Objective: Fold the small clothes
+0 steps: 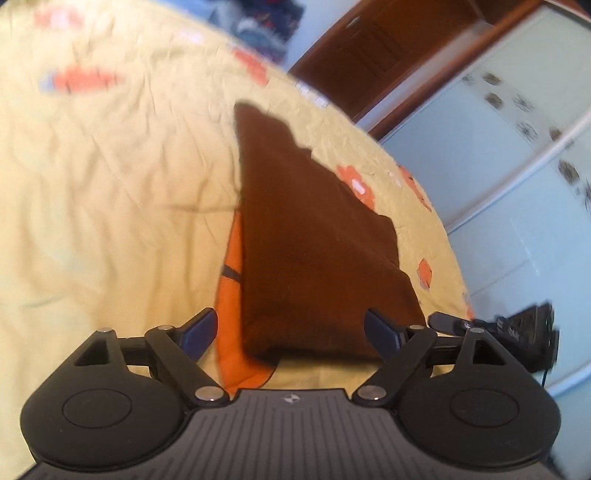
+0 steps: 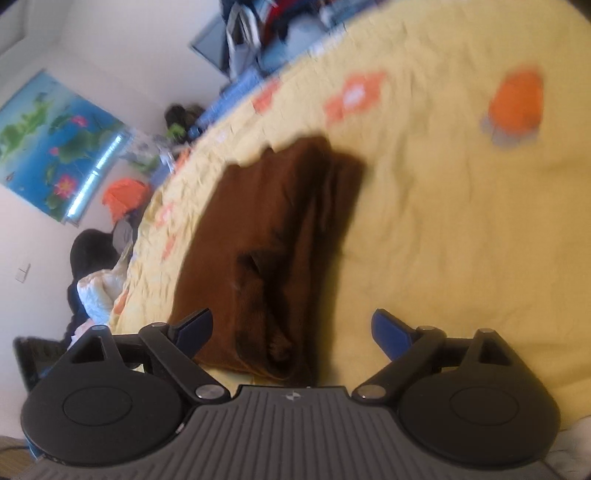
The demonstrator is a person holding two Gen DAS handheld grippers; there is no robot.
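Observation:
A small brown garment (image 1: 306, 240) lies folded flat on the yellow bedspread (image 1: 110, 184), its near edge just ahead of my left gripper (image 1: 291, 328). That gripper is open, blue pads wide apart, nothing pressed between them. In the right wrist view the same brown garment (image 2: 273, 240) shows as a folded stack with a creased fold down its middle. My right gripper (image 2: 293, 328) is open over its near end, the fingers standing clear of the cloth. The other gripper's black body (image 1: 517, 332) shows at the right edge of the left wrist view.
Orange flower prints (image 2: 354, 96) dot the bedspread. A wooden door (image 1: 369, 48) and a pale wardrobe (image 1: 498, 166) stand beyond the bed's right side. A pile of clothes (image 2: 258, 29) sits at the far end; a person's dark clothing (image 2: 88, 254) is at the bed's left.

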